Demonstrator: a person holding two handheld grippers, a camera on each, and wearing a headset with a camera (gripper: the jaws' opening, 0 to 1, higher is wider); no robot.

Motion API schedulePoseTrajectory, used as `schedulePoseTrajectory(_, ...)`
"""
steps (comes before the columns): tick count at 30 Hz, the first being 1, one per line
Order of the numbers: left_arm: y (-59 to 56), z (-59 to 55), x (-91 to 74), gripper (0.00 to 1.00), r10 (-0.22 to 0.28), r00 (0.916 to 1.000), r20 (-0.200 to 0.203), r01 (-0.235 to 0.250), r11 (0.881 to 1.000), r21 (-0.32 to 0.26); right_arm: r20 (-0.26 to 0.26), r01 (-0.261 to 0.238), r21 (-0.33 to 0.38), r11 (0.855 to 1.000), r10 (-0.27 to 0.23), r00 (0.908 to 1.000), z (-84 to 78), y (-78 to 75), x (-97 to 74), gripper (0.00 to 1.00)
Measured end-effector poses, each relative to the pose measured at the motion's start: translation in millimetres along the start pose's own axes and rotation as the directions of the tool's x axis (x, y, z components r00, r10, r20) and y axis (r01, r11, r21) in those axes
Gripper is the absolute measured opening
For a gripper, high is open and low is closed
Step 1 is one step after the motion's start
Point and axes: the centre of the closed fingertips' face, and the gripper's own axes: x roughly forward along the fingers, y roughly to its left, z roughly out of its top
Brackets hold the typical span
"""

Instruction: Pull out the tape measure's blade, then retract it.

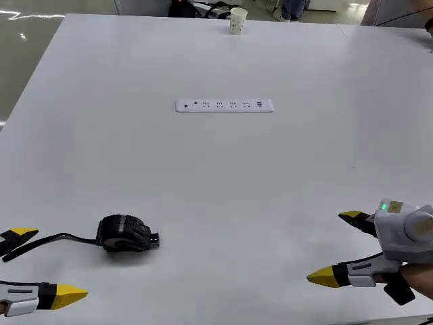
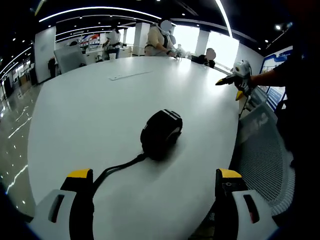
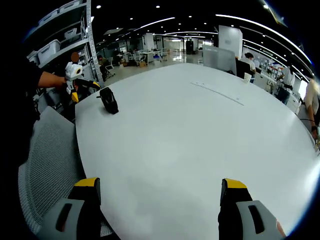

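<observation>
Tape measure [image 1: 124, 233], black and round-bodied, lies on the wide white table [image 1: 270, 176] near its front-left edge, blade not drawn out. The left gripper [image 1: 51, 263] sits just left of it, jaws spread wide and holding nothing. The right gripper [image 1: 331, 245] hovers well apart at the front right, jaws likewise wide and empty. A white power strip [image 1: 224, 105] lies flat mid-table, and a paper cup [image 1: 237, 21] stands upright at the far edge. A thin black strap [image 1: 61, 238] runs from the tape measure to beside one left jaw; contact cannot be told
</observation>
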Motion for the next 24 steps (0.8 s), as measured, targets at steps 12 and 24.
schedulePoseTrajectory(12,-0.2,17.2,6.9,0.99,-0.051,0.9985,-0.020,0.053,0.993,0.103,0.043,-0.091,-0.090,0.992,0.095,0.9946,26.8,16.1,18.9,0.99)
schedulePoseTrajectory(24,-4.7,34.3,21.2,0.99,-0.115,0.9892,-0.091,0.135,0.959,0.249,0.065,-0.146,-0.200,0.969,0.162,0.9847,55.3,32.2,38.6,0.99)
